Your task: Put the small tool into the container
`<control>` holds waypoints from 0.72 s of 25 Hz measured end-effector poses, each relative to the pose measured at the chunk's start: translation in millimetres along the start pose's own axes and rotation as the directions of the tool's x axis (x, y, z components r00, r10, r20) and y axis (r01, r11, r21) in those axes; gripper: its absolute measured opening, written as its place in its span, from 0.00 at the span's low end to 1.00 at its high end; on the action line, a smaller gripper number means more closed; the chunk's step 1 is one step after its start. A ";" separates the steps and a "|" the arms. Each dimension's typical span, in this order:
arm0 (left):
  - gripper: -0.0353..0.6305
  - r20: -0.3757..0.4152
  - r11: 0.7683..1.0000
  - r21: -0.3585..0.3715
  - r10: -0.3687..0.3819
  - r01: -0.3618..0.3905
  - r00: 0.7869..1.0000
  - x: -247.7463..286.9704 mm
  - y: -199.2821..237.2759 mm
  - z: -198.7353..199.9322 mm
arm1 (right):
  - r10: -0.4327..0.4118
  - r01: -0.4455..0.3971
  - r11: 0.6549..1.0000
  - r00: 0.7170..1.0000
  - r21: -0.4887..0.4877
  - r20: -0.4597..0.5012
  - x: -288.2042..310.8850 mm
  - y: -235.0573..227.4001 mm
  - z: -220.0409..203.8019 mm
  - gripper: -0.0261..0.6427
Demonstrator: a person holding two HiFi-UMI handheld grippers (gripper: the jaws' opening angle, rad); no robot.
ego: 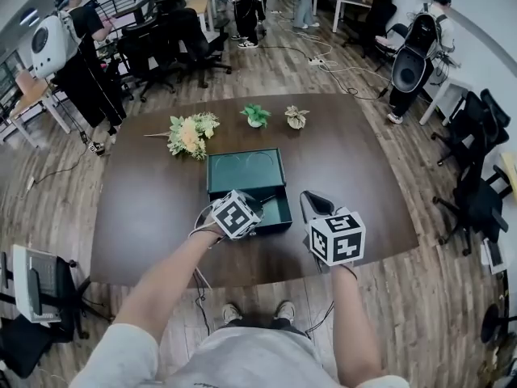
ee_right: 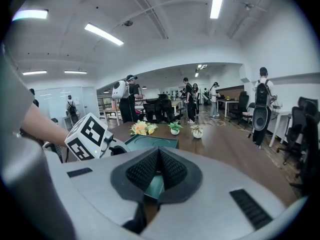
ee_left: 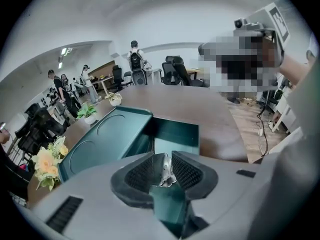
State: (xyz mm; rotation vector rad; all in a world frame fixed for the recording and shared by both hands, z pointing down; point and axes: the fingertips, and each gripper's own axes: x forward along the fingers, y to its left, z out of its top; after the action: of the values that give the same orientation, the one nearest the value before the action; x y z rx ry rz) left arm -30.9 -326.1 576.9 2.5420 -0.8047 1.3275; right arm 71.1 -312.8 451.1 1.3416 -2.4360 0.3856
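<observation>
A dark green container (ego: 276,209) lies open on the brown table (ego: 347,160), its lid (ego: 245,171) folded back behind it. My left gripper (ego: 252,208) hovers over the container's front left corner. In the left gripper view, this left gripper (ee_left: 164,166) is shut on a small silvery metal tool (ee_left: 165,170), and the container's open tray (ee_left: 175,139) and lid (ee_left: 107,139) lie just ahead. To the container's right my right gripper (ego: 315,203) hangs above the table. Its jaws meet with nothing between them in the right gripper view, where the right gripper (ee_right: 159,166) faces the container (ee_right: 151,143).
A yellow flower bunch (ego: 192,133) and two small potted plants (ego: 255,115) (ego: 296,117) stand at the table's far side. Office chairs (ego: 170,43), floor cables and several people surround the table. The table's near edge (ego: 242,277) runs just below both grippers.
</observation>
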 end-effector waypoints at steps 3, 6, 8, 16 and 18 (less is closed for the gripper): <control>0.21 0.019 0.999 -0.042 0.007 -0.006 1.000 -4.3 4.0 -2.0 | 0.014 -0.014 1.000 1.000 -0.008 0.004 4.4 5.2 4.3 0.05; 0.21 0.039 0.998 -0.062 0.028 -0.025 0.999 -10.8 8.8 -0.2 | 0.026 -0.026 1.000 1.000 -0.013 0.007 8.6 7.7 6.4 0.05; 0.20 0.058 0.996 -0.082 0.041 -0.036 0.997 -15.4 12.0 1.1 | 0.034 -0.034 0.999 0.999 -0.016 0.009 11.7 9.5 8.0 0.05; 0.16 0.157 0.976 -0.204 0.107 -0.073 0.982 -45.9 32.8 9.8 | 0.059 -0.059 0.998 0.998 -0.021 0.024 22.5 15.6 22.1 0.05; 0.16 0.178 0.969 -0.229 0.133 -0.090 0.975 -56.2 39.8 12.2 | 0.066 -0.065 0.998 0.997 -0.023 0.031 25.0 17.7 26.3 0.05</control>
State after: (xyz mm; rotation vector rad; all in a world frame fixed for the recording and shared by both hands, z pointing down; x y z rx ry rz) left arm -69.2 -342.6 520.7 2.5042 -1.0816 0.9663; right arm 39.4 -332.9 436.2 1.2713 -2.5079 0.3554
